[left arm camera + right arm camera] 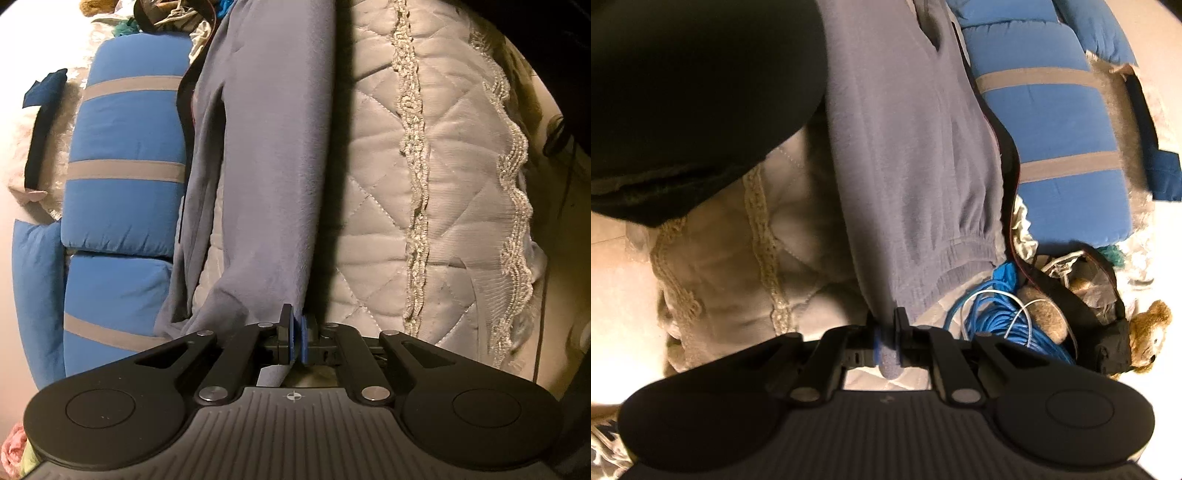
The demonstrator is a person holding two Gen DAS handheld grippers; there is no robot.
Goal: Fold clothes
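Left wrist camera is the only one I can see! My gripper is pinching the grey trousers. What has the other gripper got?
Observer: The right gripper is shut on the same grey trousers, next to the gathered elastic band.
Operator: Is there anything fun near it?
Observer: Yes, a coil of blue cable lies just right of the trousers.
Operator: Any toys?
Observer: A brown teddy bear sits at the far right edge, past a black bag.
Operator: What's on the other side?
Observer: Something big and black fills the top left corner; I can't tell what it is.
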